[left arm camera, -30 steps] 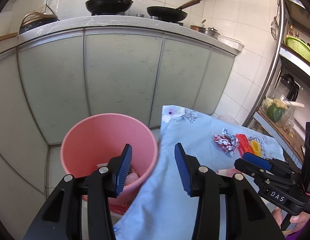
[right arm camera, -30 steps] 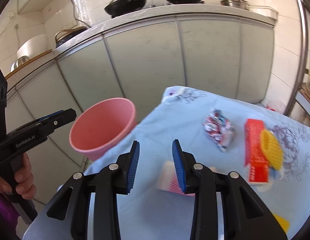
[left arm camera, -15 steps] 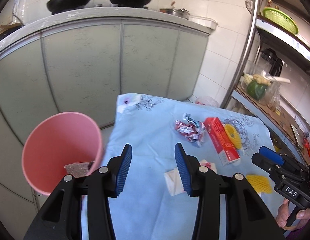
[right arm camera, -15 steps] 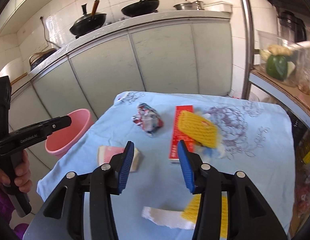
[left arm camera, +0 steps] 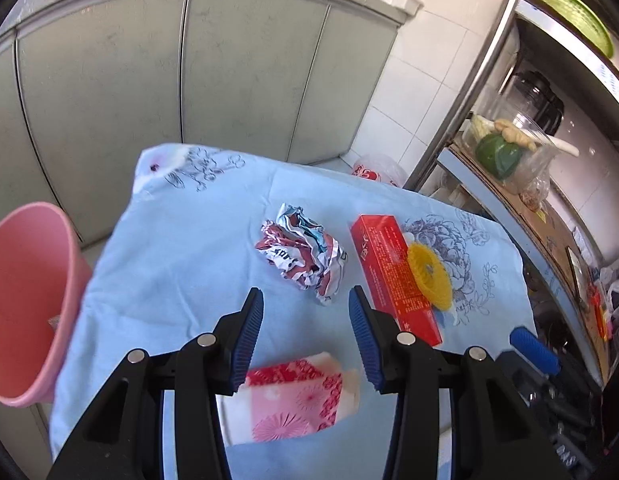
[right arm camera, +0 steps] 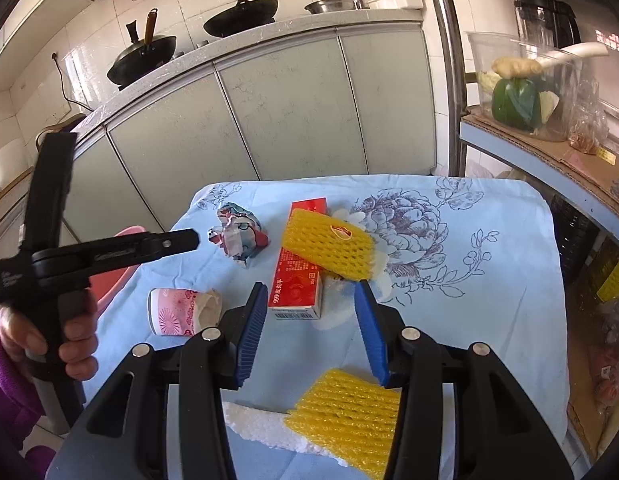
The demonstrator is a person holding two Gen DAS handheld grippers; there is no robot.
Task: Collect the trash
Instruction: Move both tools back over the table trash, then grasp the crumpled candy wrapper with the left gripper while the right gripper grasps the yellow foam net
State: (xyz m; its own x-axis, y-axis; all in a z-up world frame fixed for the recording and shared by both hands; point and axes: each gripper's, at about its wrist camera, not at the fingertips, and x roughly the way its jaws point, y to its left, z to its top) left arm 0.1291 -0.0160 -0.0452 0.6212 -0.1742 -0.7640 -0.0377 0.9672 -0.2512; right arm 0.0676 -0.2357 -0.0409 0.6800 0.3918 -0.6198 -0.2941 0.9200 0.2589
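Trash lies on a table under a light blue floral cloth (left arm camera: pixel 181 256). A crumpled wrapper (left arm camera: pixel 303 254) (right arm camera: pixel 239 234), a red box (left arm camera: pixel 393 272) (right arm camera: pixel 299 272), a yellow foam net (right arm camera: pixel 329 244) on the box, and a squashed pink paper cup (left arm camera: pixel 293 400) (right arm camera: pixel 177 312) are there. A second yellow net (right arm camera: pixel 349 408) and a white foam strip (right arm camera: pixel 261 426) lie nearest the right gripper. My left gripper (left arm camera: pixel 305 336) is open, above the pink cup. My right gripper (right arm camera: pixel 313 332) is open, above the box's near end. The pink bin (left arm camera: pixel 25 300) stands left of the table.
Grey kitchen cabinets (right arm camera: pixel 293 112) stand behind the table, with pans on the counter. A metal shelf rack (right arm camera: pixel 549 152) with a container of vegetables stands to the right. A plastic bag (left arm camera: pixel 377 170) lies on the floor behind the table.
Both grippers have swung right, away from the pink bin and over the table. The left one now hovers above the pink cup, the right one above the red box.
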